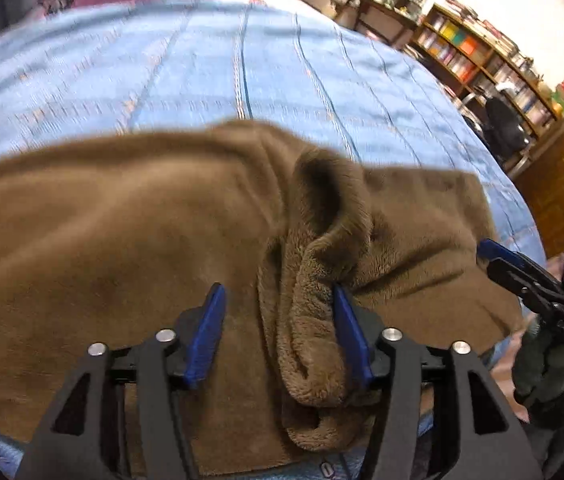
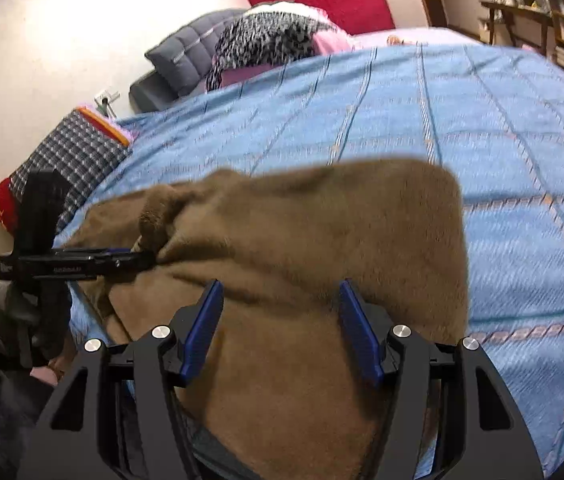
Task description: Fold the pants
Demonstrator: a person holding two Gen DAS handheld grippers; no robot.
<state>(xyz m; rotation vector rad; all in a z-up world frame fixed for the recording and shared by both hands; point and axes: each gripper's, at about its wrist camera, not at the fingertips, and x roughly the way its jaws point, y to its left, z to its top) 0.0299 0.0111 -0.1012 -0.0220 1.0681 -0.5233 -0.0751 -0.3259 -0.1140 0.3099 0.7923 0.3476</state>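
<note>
Up close, the left claw [image 1: 278, 300] stands with its blue-padded jaws wide apart over the brown fleece pants [image 1: 122, 240]. A thick rolled fold of the fleece bulges up between the pads, pressing against the right-hand pad, and nothing is pinched. The right claw [image 2: 280, 296] is likewise spread open, its blue pads hovering above the smooth brown cloth with fabric lying between and below them, ungripped.

Seen from the right wrist, the left claw [image 2: 138, 258] reaches in from the side at the bunched edge of the pants [image 2: 301, 240]. Seen from the left wrist, the right claw [image 1: 489, 254] sits at the far corner of the garment, held by a gloved hand [image 1: 549, 368].

The pants lie spread and partly doubled over on the near part of a bed covered by a light blue striped bedspread [image 2: 481, 120]. Farther off are a checked pillow [image 2: 70, 156], a dark quilted cushion [image 2: 186, 56], a black-and-white speckled blanket [image 2: 270, 40] and, along the wall, wooden bookshelves [image 1: 481, 52].
</note>
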